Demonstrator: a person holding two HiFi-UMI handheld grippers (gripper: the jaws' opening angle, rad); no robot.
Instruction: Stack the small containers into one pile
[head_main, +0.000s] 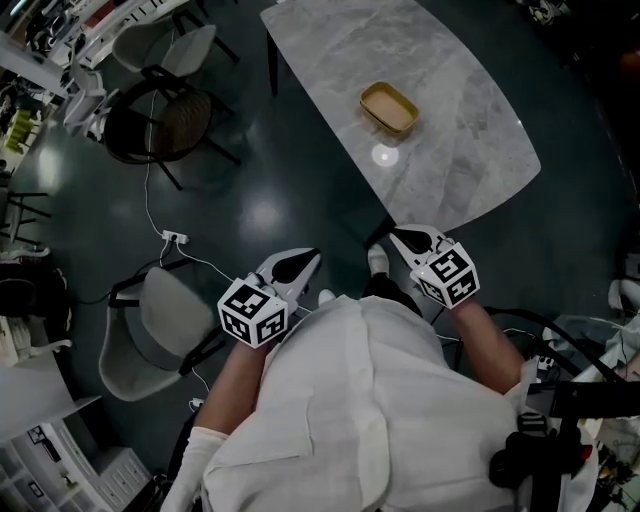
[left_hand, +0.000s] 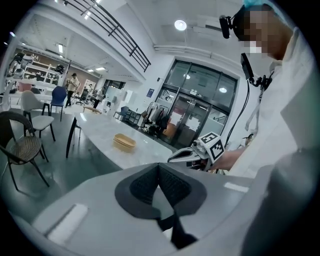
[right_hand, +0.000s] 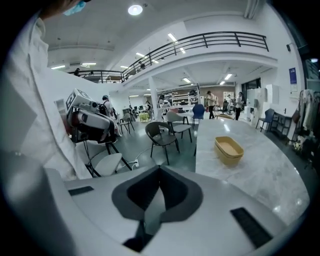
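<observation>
A stack of tan small containers (head_main: 389, 108) sits on the grey marble table (head_main: 470, 150), well ahead of both grippers. It also shows in the left gripper view as the stack (left_hand: 124, 142) and in the right gripper view as the stack (right_hand: 229, 150). My left gripper (head_main: 308, 257) is held close to my body over the floor, shut and empty, its pads (left_hand: 170, 187) together. My right gripper (head_main: 397, 237) hovers by the table's near corner, shut with nothing in it, its pads (right_hand: 170, 192) meeting. Each one appears in the other's view: the right gripper (left_hand: 175, 158), the left gripper (right_hand: 112, 131).
A dark woven chair (head_main: 160, 120) stands left of the table and a grey chair (head_main: 155, 330) is beside my left side. A white cable with a power strip (head_main: 174, 238) runs across the dark floor. More chairs and tables fill the hall behind.
</observation>
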